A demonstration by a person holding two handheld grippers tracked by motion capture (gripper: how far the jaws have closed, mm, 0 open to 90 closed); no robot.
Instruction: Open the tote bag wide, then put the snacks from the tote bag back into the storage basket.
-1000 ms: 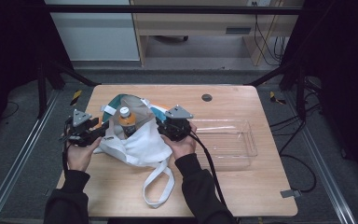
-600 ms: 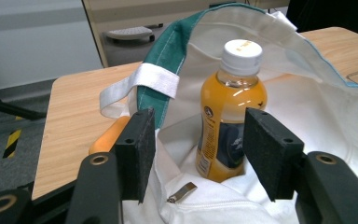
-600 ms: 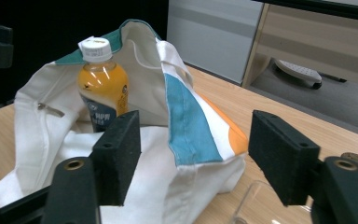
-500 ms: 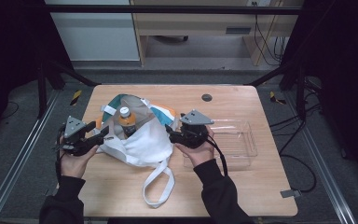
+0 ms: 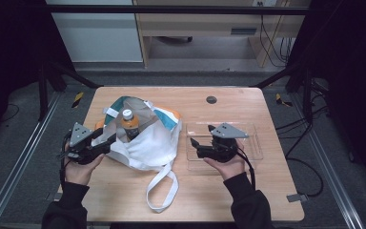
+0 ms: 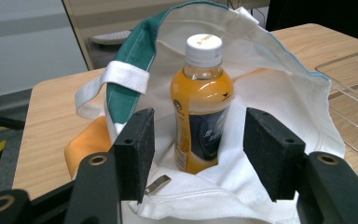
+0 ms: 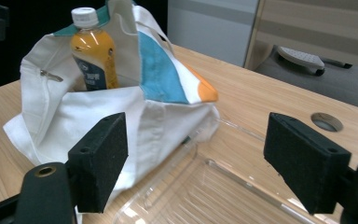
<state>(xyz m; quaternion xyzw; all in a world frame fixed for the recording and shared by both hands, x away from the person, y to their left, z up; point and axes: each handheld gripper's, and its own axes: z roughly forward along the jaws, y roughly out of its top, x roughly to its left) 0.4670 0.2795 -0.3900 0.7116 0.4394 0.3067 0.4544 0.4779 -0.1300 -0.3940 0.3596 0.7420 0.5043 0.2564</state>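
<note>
Both claws are held apart: the left claw at the white cloth tote bag, where an upright orange-drink bottle is seen; the right claw beside it.

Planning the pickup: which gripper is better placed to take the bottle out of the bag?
Probably left: the left gripper is open, with the bottle framed between its jaws; the right gripper hangs over the clear tray.
</note>
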